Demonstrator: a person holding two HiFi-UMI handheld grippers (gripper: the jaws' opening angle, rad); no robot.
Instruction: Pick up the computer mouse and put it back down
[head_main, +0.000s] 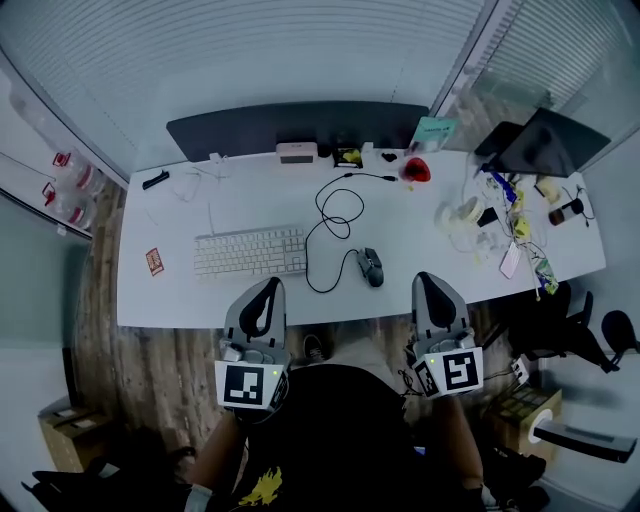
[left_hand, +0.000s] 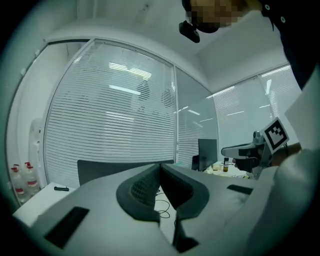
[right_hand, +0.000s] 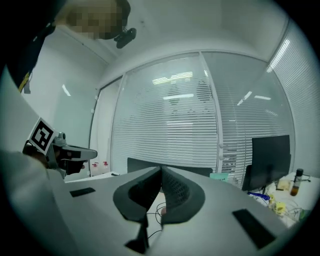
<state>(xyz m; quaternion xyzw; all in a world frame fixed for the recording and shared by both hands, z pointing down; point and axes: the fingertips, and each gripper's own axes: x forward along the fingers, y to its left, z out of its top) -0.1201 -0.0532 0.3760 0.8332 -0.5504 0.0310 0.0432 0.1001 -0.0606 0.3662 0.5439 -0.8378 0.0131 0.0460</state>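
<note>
A dark grey computer mouse (head_main: 371, 266) lies on the white desk (head_main: 180, 295), right of the white keyboard (head_main: 250, 251), its black cable looping back toward the monitor. Both grippers are held up in front of the person's chest, near the desk's front edge and level. My left gripper (head_main: 268, 287) is shut with nothing in it; its jaws meet in the left gripper view (left_hand: 160, 167). My right gripper (head_main: 426, 279) is also shut and empty, jaws touching in the right gripper view (right_hand: 161, 171). The mouse lies beyond and between the two grippers, touched by neither.
A wide dark monitor (head_main: 295, 128) stands at the desk's back. A red object (head_main: 416, 170), a laptop (head_main: 548, 142) and several small items crowd the right end. A red card (head_main: 154, 261) lies left. Office chairs (head_main: 560, 320) stand right of the desk.
</note>
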